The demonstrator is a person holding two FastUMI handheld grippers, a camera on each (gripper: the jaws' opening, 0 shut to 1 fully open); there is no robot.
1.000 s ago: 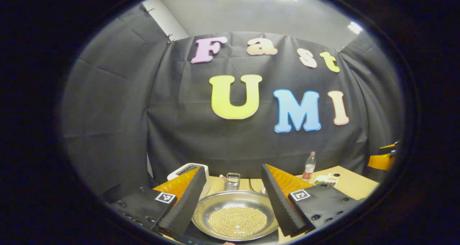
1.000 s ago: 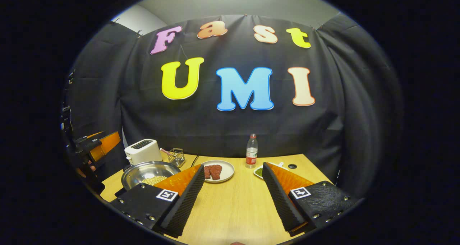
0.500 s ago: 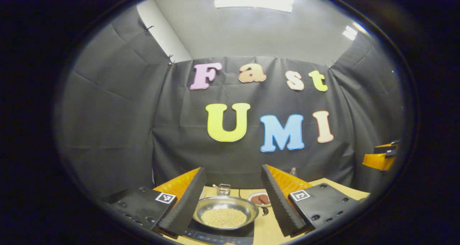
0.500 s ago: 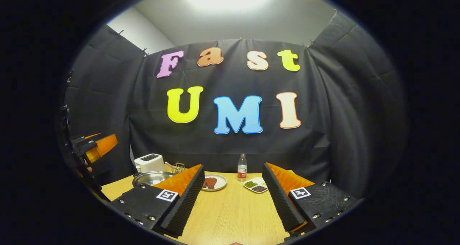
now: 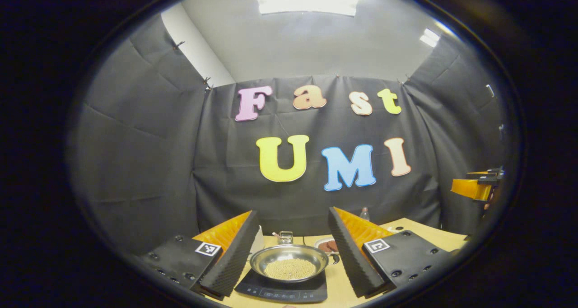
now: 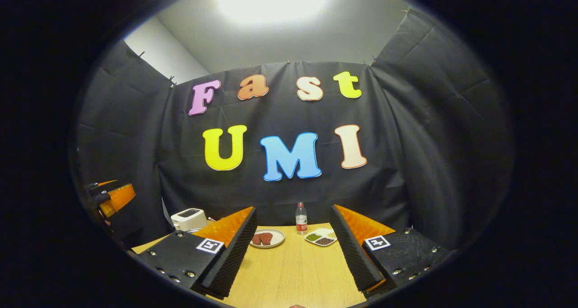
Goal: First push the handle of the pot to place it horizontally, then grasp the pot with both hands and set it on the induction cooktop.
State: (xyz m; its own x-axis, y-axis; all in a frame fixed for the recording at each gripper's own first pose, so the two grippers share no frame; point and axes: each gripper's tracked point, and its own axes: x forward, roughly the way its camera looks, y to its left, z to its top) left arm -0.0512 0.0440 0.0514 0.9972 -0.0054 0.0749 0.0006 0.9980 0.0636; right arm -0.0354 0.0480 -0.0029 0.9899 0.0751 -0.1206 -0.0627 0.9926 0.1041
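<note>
The pot (image 5: 289, 263) sits on the cooktop (image 5: 282, 290), which lies on the desk (image 5: 433, 235), and it holds a layer of small pale beads (image 5: 289, 269). In the left gripper view the left gripper (image 5: 291, 249) is up above the desk with its fingers spread wide, one on each side of the pot but well in front of it, and they hold nothing. A small wire basket (image 5: 285, 237) stands behind the pot, and a plate (image 5: 326, 245) with dark red pieces is just to the right of it, partly hidden by a finger. The right gripper (image 5: 474, 188) shows far off at the right edge of this view. In the right gripper view the right gripper (image 6: 293, 249) also has its fingers spread and empty, above bare desk. Beyond them are the plate, a bottle (image 6: 301, 218) and a dish (image 6: 321, 238) with green and dark portions. A toaster (image 6: 188, 218) stands at the left, and the left gripper shows at the far left edge.
</note>
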